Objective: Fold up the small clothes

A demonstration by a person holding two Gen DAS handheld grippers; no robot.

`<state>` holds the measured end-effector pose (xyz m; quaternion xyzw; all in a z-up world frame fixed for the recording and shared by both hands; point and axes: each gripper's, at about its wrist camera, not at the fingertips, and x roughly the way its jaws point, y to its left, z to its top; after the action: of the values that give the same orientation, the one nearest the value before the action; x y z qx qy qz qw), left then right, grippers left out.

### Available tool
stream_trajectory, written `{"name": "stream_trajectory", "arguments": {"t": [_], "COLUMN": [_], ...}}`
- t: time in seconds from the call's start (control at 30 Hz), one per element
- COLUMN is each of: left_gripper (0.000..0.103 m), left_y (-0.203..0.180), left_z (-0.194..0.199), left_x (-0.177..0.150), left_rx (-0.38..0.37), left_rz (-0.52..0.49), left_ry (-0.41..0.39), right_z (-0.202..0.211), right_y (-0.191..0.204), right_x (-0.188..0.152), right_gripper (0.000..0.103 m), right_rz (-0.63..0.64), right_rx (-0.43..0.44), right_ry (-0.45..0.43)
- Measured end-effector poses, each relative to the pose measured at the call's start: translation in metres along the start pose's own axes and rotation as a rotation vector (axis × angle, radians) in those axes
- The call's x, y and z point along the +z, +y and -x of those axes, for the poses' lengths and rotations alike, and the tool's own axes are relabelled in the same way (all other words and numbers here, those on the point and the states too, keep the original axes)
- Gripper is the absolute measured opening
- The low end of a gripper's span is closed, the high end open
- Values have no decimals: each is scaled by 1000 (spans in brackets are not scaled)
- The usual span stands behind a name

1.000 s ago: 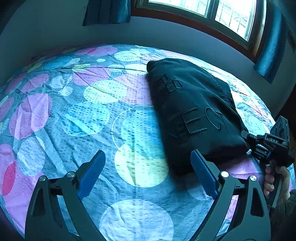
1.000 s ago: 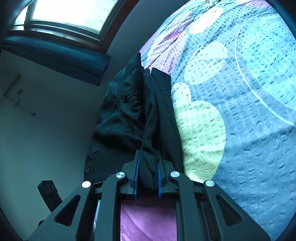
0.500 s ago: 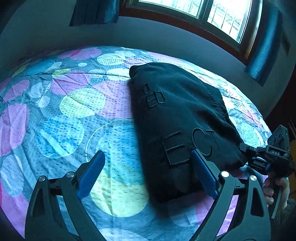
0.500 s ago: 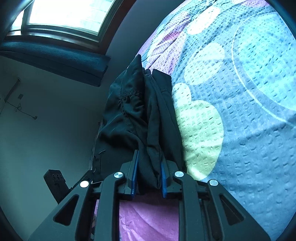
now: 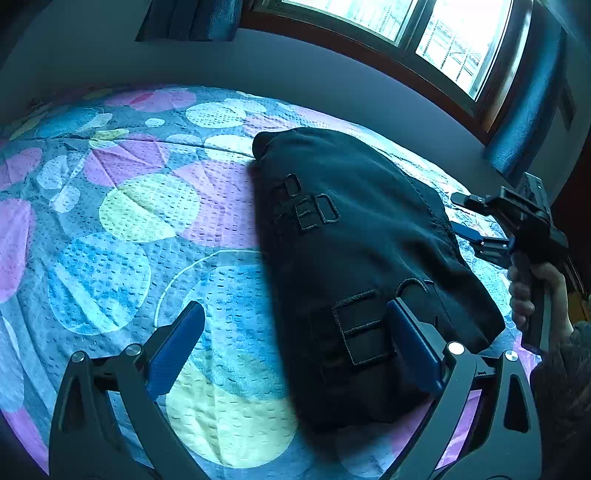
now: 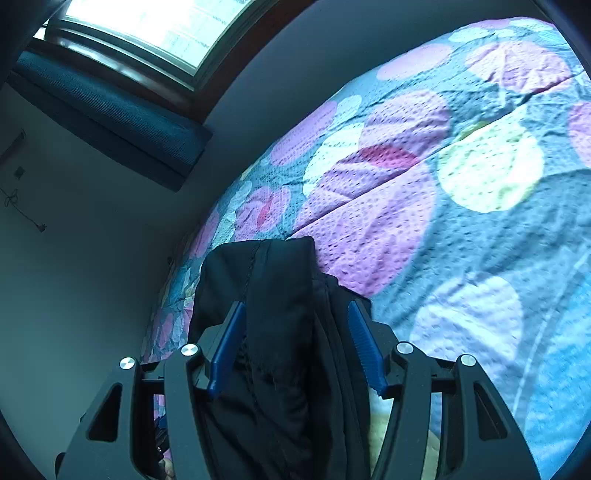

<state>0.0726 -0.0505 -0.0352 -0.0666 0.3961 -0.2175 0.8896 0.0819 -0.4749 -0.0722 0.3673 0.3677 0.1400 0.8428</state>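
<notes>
A folded black garment [image 5: 354, 251] with stitched letters lies on the dotted bedspread [image 5: 122, 236]. My left gripper [image 5: 295, 343] is open, low over the garment's near edge, its right finger above the cloth and its left finger above the bedspread. My right gripper [image 5: 476, 225] shows at the garment's right edge in the left wrist view, held by a hand. In the right wrist view it [image 6: 295, 350] is open with its jaws standing on either side of the bunched garment [image 6: 280, 332], which fills the gap without being pinched.
The bed runs up to a grey wall [image 5: 295, 74] under a window [image 5: 424, 33] with dark blue curtains [image 5: 524, 110]. The bedspread stretches wide to the left of the garment.
My right gripper has opened and let go of the garment, and has moved up along its right edge. My left gripper has moved closer over the garment's near edge.
</notes>
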Motion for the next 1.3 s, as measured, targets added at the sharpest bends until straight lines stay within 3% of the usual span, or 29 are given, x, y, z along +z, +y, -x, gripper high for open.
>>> {"name": "stream_trajectory", "arguments": {"t": [0.07, 0.1, 0.13, 0.17, 0.27, 0.4, 0.7, 0.87, 0.97, 1.03, 1.07, 1.17, 1.3], "left_gripper": [100, 100, 100, 100, 100, 100, 101, 101, 101, 101, 101, 101, 101], "left_y": [2, 3, 3, 3, 1, -4, -4, -1, 3, 5, 8, 14, 12], "left_z": [-1, -2, -2, -3, -6, -10, -14, -13, -16, -18, -18, -16, -8], "left_x": [0, 0, 0, 0, 1, 0, -1, -1, -1, -1, -1, 1, 1], "left_rx": [-8, -11, -10, -5, -10, -4, -6, -18, -40, -59, -73, -103, -96], "left_rz": [9, 12, 12, 11, 4, -18, -23, -3, 24, 43, 59, 111, 105], "left_ry": [4, 7, 8, 9, 18, 27, 34, 38, 51, 67, 78, 98, 89], "right_z": [-21, -27, -32, -34, -30, -38, -41, -27, -7, 10, 20, 45, 63], "right_y": [6, 11, 19, 26, 16, -16, -37, -45, -42, -42, -43, -48, -50], "right_x": [6, 7, 9, 11, 17, 16, 12, 8, 2, -6, -11, -30, -55], "right_gripper": [55, 42, 36, 22, 8, 8, 4, 12, 42, 51, 60, 63, 65], "right_rz": [5, 21, 55, 97, 67, -6, -47, -105, -104, -98, -104, -122, -118], "right_rx": [30, 35, 15, -30, -45, -31, 38, 117, 68, 69, 75, 112, 111], "right_ry": [45, 58, 63, 59, 32, 48, 37, 27, 2, -17, -26, -33, -15]}}
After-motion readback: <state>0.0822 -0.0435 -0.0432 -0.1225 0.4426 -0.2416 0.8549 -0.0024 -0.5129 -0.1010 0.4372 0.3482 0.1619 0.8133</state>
